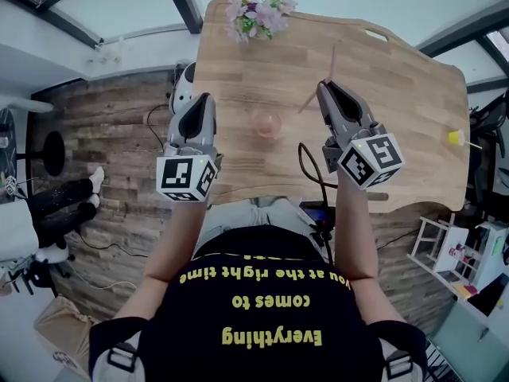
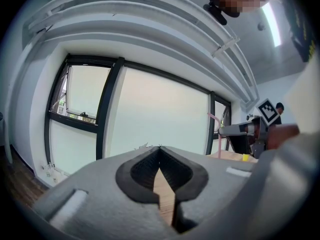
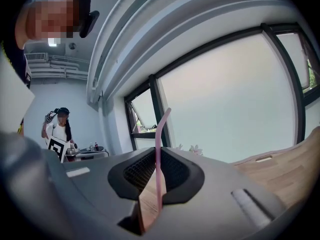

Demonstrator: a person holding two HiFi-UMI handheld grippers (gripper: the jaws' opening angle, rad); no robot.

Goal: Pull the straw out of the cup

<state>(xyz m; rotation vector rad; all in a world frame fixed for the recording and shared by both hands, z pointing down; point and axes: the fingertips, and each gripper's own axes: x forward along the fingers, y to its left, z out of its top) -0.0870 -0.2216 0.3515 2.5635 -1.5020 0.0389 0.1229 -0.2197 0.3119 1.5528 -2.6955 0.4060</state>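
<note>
Where the right claw clamps, the straw (pink) crosses between its jaws.

**What We Cannot Make Out**

In the head view, the middle of the straw disappears inside the right gripper. The cup at the centre is too small and pale for us to tell what it holds. We cannot name the tiny yellow object near the right edge of the table. In the right gripper view, we lose the straw's lower end behind the gripper's grey body at lower centre. In the left gripper view, the left gripper hides all but a sliver of table.
</note>
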